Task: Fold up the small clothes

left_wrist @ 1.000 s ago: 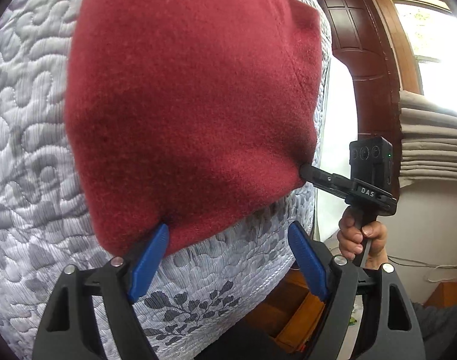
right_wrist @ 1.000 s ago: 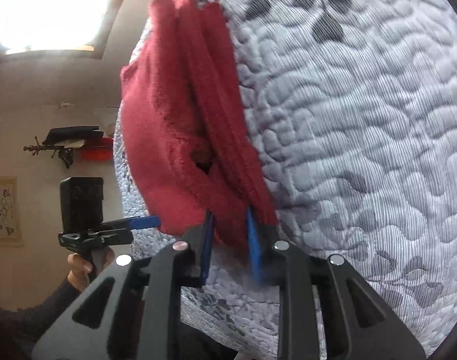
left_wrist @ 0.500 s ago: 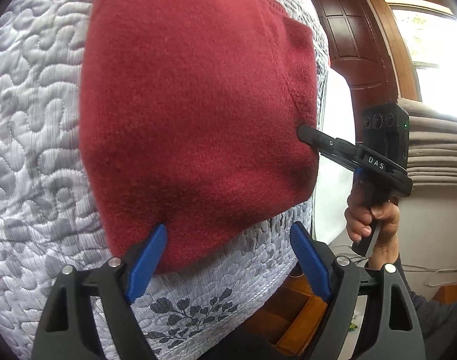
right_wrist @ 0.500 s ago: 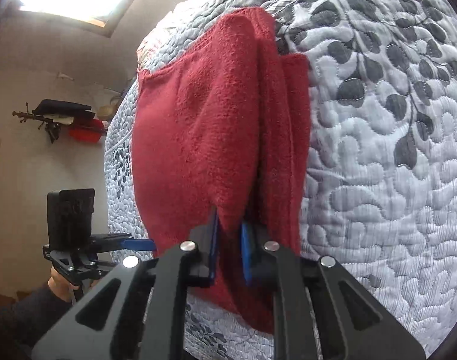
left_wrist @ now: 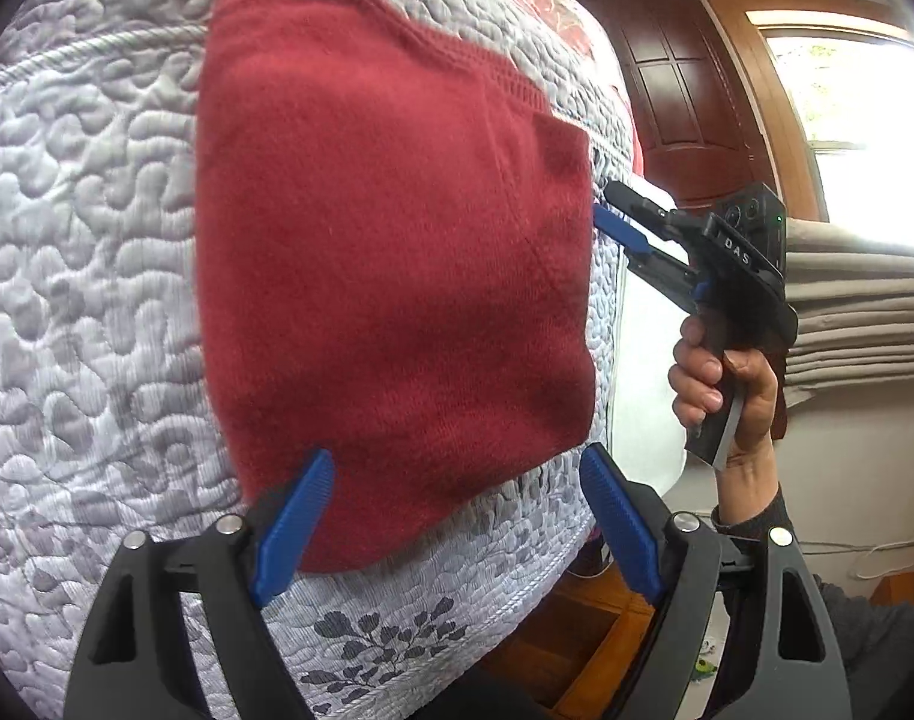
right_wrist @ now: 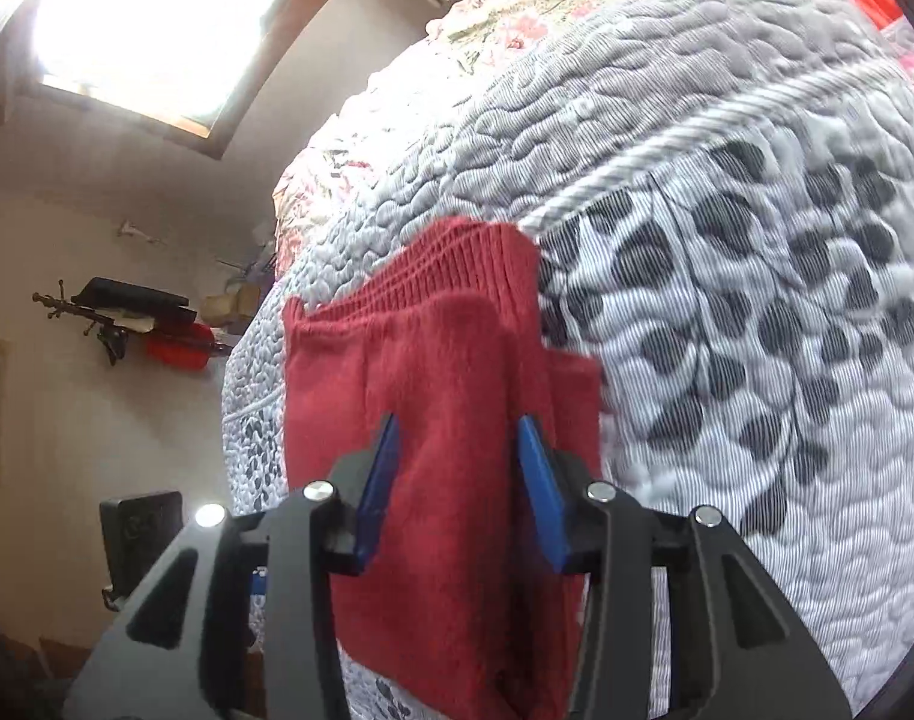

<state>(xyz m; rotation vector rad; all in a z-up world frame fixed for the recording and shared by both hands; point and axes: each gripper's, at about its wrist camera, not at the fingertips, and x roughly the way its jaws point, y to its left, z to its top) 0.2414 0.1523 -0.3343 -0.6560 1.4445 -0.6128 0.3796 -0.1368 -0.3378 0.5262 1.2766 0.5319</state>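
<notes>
The folded garment (left_wrist: 390, 276) lies flat on the quilt (left_wrist: 84, 276) that covers the bed. My left gripper (left_wrist: 457, 516) sits at the garment's near edge, its jaws spread to either side of that edge. My right gripper (left_wrist: 613, 210) points at the garment's right edge; seen from its own camera, my right gripper (right_wrist: 457, 474) has the garment (right_wrist: 444, 372) between its parted jaws. Behind my right hand (left_wrist: 727, 384) stands a door (left_wrist: 679, 84), with a window (left_wrist: 847, 132) further right.
</notes>
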